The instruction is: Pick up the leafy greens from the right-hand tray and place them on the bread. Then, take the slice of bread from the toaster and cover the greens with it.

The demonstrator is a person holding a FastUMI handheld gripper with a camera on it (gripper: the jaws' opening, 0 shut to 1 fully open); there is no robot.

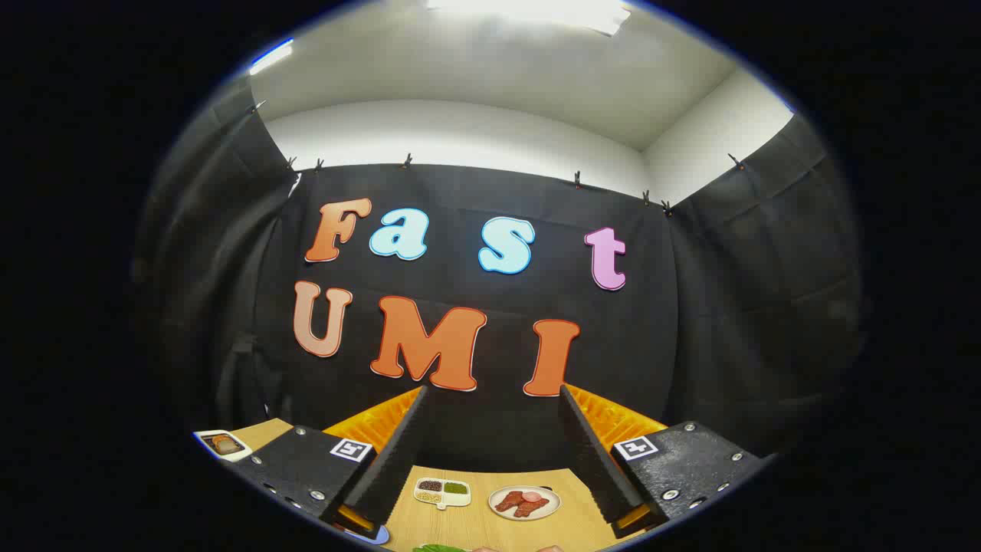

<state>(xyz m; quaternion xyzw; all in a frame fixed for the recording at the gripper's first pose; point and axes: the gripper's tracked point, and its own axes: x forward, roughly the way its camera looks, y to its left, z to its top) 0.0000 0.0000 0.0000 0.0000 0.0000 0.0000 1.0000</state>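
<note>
Gripper view has the gripper (490, 468) spread wide and empty, held high over the desk (475, 529). Greens (438, 547) sit just below, so probably lining up the grab.

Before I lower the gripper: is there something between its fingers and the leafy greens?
Nothing visible. The gripper is open and holds nothing; the leafy greens lie on the bare table just below the fingers, nearer than the meat plate.

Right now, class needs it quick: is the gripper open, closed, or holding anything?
Gripper: open, jaws spread wide, holding nothing; the plate of meat and sectioned dish lie on the table beyond.
</note>
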